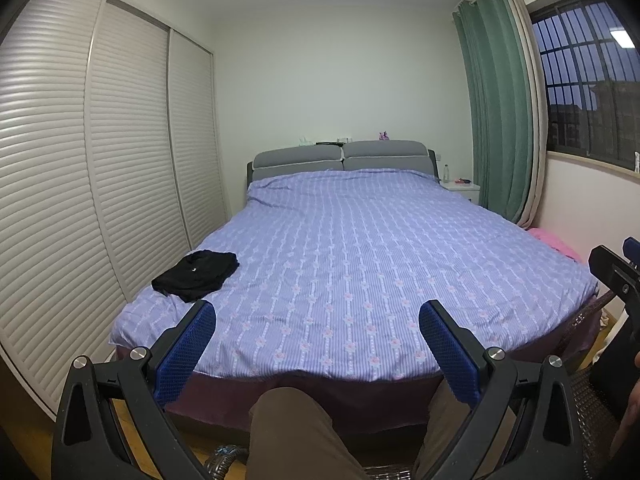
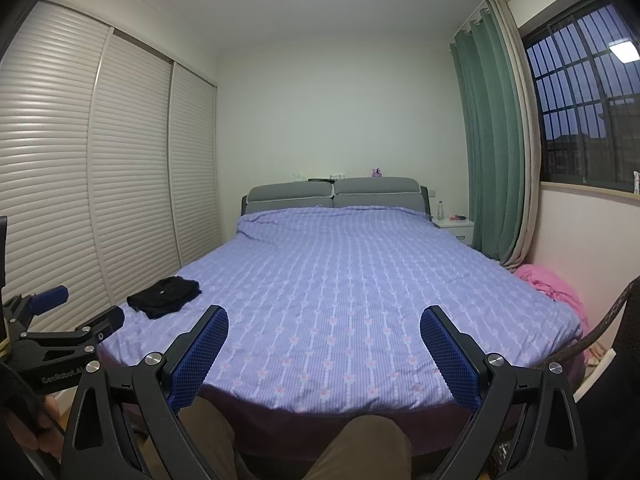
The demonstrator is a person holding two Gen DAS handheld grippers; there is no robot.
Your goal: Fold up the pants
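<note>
Bedroom scene, bed with a purple striped floral sheet filling the middle of both views. Left gripper: blue-padded fingers spread wide apart, nothing between them, held in the air over the foot edge of the bed. Right gripper: fingers also wide apart, empty, hovering at the same foot edge. Each gripper shows at the edge of the other's camera, side by side and apart. Person's knees in brown trousers below the grippers, just short of the mattress.

Pants, black, lie in a loose crumpled heap on the sheet near the bed's front left corner, ahead and to the left of the left gripper, untouched, well apart from the right gripper; seen too from the right wrist.

Farther out: grey headboard, white louvred wardrobe doors on the left, green curtain and barred window on the right, white nightstand, pink bundle beside the bed's right side.
</note>
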